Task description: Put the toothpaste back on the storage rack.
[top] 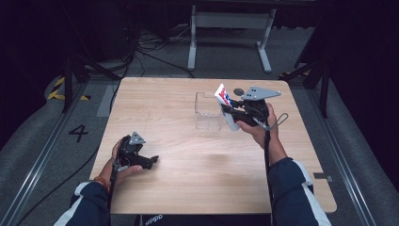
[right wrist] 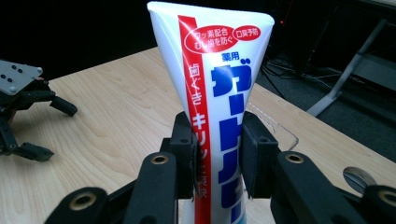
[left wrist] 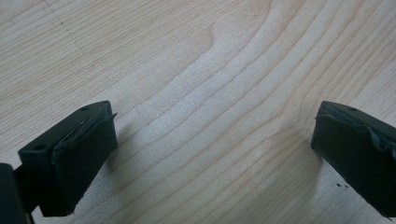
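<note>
A white toothpaste tube [right wrist: 219, 84] with red and blue Japanese print stands upright between the jaws of my right gripper [right wrist: 217, 154], which is shut on its lower half. In the high view the tube [top: 224, 100] is held tilted, just right of a clear plastic box [top: 207, 111] on the table, with my right gripper [top: 230, 111] at its side. My left gripper [top: 151, 161] rests low near the table's front left, open, its black pads [left wrist: 79, 156] wide apart over bare wood. The left gripper [right wrist: 28, 116] also appears far off in the right gripper view.
The wooden table [top: 188, 179] has a small dark round disc [top: 239, 91] behind the clear box. A white metal frame [top: 230, 28] and cables lie on the floor beyond the far edge. Dark stands flank the table.
</note>
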`<move>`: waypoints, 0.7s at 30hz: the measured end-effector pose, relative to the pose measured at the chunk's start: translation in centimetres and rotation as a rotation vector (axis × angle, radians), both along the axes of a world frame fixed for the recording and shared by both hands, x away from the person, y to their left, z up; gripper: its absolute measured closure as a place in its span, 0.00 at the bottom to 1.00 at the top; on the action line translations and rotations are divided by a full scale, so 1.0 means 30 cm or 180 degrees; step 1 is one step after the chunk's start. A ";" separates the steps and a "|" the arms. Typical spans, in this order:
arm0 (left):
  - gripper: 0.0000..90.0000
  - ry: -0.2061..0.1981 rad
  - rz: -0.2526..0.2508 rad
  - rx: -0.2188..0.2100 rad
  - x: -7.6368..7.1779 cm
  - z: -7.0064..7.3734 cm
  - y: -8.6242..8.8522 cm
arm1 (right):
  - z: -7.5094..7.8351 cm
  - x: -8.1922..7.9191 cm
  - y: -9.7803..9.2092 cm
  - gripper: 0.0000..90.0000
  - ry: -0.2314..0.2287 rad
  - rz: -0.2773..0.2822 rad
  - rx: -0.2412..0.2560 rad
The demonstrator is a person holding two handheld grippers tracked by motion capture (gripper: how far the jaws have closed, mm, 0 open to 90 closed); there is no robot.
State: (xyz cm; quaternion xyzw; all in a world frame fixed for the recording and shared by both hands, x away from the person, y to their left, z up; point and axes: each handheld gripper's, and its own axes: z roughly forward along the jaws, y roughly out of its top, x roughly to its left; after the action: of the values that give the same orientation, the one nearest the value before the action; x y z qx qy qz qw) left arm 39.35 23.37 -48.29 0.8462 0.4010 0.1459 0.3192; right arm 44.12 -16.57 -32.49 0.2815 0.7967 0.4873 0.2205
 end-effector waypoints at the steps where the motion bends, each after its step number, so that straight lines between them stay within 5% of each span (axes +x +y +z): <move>1: 0.01 0.0000 0.0001 0.0001 0.000 0.000 0.000 | 0.001 0.005 0.006 0.78 -0.0007 0.0009 -0.0005; 21: 0.01 -0.0010 -0.0010 0.0001 0.000 0.000 0.001 | 0.041 0.132 0.085 0.78 -0.0081 0.0038 0.0043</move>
State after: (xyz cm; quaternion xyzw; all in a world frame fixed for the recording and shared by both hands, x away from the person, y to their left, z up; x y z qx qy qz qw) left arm 39.34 23.38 -48.29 0.8466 0.3992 0.1468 0.3198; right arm 48.09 -14.02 -31.24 0.2719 0.7923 0.4974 0.2258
